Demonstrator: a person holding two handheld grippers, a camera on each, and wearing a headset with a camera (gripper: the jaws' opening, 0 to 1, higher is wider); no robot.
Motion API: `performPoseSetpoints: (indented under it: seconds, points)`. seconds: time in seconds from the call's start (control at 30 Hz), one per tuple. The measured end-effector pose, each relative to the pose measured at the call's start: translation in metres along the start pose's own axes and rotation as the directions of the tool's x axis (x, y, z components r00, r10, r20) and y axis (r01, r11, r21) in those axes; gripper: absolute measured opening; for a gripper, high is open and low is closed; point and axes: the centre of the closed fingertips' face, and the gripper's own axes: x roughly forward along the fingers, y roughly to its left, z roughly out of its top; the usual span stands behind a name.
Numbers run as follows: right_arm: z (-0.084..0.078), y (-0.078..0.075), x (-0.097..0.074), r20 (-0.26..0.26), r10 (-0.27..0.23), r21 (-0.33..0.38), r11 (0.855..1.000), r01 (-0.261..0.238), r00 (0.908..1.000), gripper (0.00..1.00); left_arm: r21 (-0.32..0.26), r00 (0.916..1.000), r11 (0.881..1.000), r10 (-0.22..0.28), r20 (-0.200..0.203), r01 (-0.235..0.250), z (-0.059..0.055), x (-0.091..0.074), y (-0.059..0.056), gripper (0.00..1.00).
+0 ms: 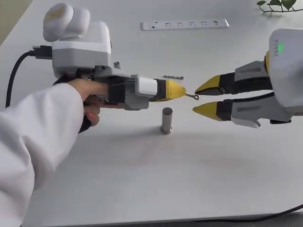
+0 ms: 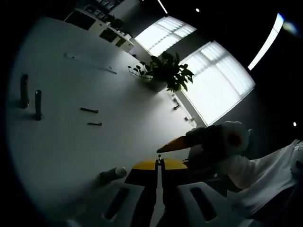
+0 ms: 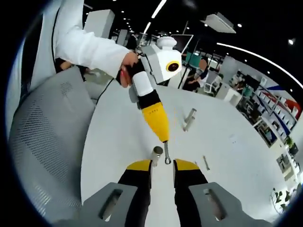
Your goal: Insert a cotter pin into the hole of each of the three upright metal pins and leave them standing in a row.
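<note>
My left gripper [image 1: 183,93] points right, shut on a small cotter pin [image 1: 192,96] whose looped end sticks out of its yellow tips. The right gripper [image 1: 195,100] faces it from the right, open, its tips just above and below that loop without closing on it. In the right gripper view the cotter pin [image 3: 166,155] hangs at the mouth of my right gripper [image 3: 163,166]. One upright metal pin [image 1: 166,120] stands on the table below the tips. Two more upright metal pins [image 2: 23,90] stand close together in the left gripper view, and my left gripper [image 2: 159,163] grips the cotter pin there.
A loose cotter pin [image 1: 173,76] lies on the white table [image 1: 142,179] behind the grippers. A white power strip [image 1: 184,23] lies at the far edge, a plant [image 1: 277,4] at the far right. A grey mesh chair [image 3: 47,137] stands beside the table.
</note>
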Motion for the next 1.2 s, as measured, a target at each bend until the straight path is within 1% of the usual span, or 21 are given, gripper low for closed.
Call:
performPoseSetpoints:
  seconds: [0.07,0.17,0.23,0.27,0.33,0.37,0.4,0.47,0.57,0.6,0.67,0.7,0.73,0.8,0.83,0.87,0.9,1.0,1.07,1.1,1.2]
  points:
    - [-0.002,0.004,0.000,0.025,0.034,0.082,0.996,-0.036,0.9991,0.13,0.068,0.9999,0.998,-0.002,-0.016,0.003,-0.003,-0.002,-0.002,0.00]
    - [-0.001,0.009,0.001,0.077,0.075,0.185,0.979,-0.088,0.9942,0.16,0.162,0.9990,0.986,-0.034,-0.030,0.038,-0.006,-0.003,-0.013,0.00]
    - [0.003,0.013,0.000,0.124,0.105,0.253,0.958,-0.134,0.9867,0.15,0.250,0.9977,0.966,-0.046,-0.051,0.057,-0.008,-0.003,-0.017,0.00]
    - [0.007,0.016,0.000,0.143,0.114,0.270,0.951,-0.149,0.9832,0.15,0.268,0.9972,0.961,-0.050,-0.055,0.063,-0.009,-0.003,-0.019,0.00]
    - [0.012,0.024,-0.001,0.180,0.150,0.303,0.932,-0.200,0.9721,0.13,0.322,0.9941,0.941,-0.089,-0.062,0.104,-0.010,-0.003,-0.029,0.00]
    - [0.012,0.023,0.000,0.180,0.148,0.299,0.934,-0.198,0.9725,0.13,0.330,0.9938,0.938,-0.091,-0.064,0.107,-0.010,-0.003,-0.031,0.00]
    - [0.011,0.023,-0.001,0.178,0.153,0.297,0.934,-0.201,0.9722,0.12,0.370,0.9924,0.921,-0.100,-0.072,0.119,-0.011,-0.002,-0.034,0.00]
    - [0.011,0.025,0.000,0.176,0.157,0.297,0.933,-0.204,0.9718,0.09,0.419,0.9901,0.898,-0.102,-0.096,0.133,-0.015,-0.001,-0.038,0.00]
    - [0.011,0.028,0.001,0.184,0.173,0.300,0.928,-0.223,0.9677,0.04,0.471,0.9879,0.870,-0.107,-0.113,0.148,-0.017,0.000,-0.041,0.00]
    - [0.010,0.030,0.001,0.184,0.181,0.300,0.926,-0.231,0.9661,0.03,0.502,0.9879,0.852,-0.098,-0.120,0.146,-0.018,0.000,-0.040,0.00]
    - [0.011,0.035,0.001,0.186,0.201,0.295,0.922,-0.249,0.9619,0.00,0.528,0.9861,0.835,-0.099,-0.134,0.155,-0.020,-0.001,-0.039,0.00]
    - [0.011,0.037,0.001,0.186,0.208,0.288,0.923,-0.255,0.9604,0.00,0.552,0.9844,0.817,-0.102,-0.143,0.165,-0.019,-0.003,-0.036,0.00]
    - [0.010,0.038,0.001,0.178,0.210,0.281,0.925,-0.255,0.9613,0.00,0.552,0.9837,0.817,-0.098,-0.150,0.166,-0.020,-0.003,-0.035,0.00]
    - [0.008,0.040,0.001,0.168,0.221,0.274,0.926,-0.261,0.9607,0.00,0.577,0.9816,0.799,-0.081,-0.173,0.168,-0.023,-0.004,-0.031,0.00]
    - [0.008,0.041,0.001,0.163,0.224,0.274,0.925,-0.262,0.9609,0.00,0.592,0.9800,0.787,-0.076,-0.184,0.172,-0.025,-0.004,-0.030,0.00]
    - [0.007,0.042,0.001,0.158,0.228,0.272,0.925,-0.264,0.9608,0.00,0.618,0.9783,0.766,-0.065,-0.197,0.175,-0.026,-0.005,-0.028,0.00]
    - [0.007,0.043,0.002,0.154,0.229,0.267,0.927,-0.263,0.9612,0.00,0.631,0.9778,0.755,-0.062,-0.200,0.177,-0.027,-0.004,-0.027,0.00]
    - [0.006,0.046,0.002,0.144,0.242,0.262,0.926,-0.273,0.9595,0.00,0.643,0.9750,0.744,-0.051,-0.216,0.181,-0.030,-0.004,-0.025,0.00]
    - [0.006,0.048,0.002,0.135,0.250,0.251,0.928,-0.277,0.9589,0.00,0.678,0.9697,0.710,-0.030,-0.242,0.191,-0.034,-0.004,-0.021,0.00]
    - [0.006,0.050,0.002,0.129,0.255,0.245,0.928,-0.280,0.9583,0.00,0.683,0.9679,0.704,-0.024,-0.250,0.194,-0.036,-0.004,-0.019,0.00]
    - [0.005,0.053,0.003,0.108,0.268,0.224,0.932,-0.286,0.9573,0.00,0.680,0.9660,0.706,-0.025,-0.257,0.199,-0.037,-0.003,-0.017,0.00]
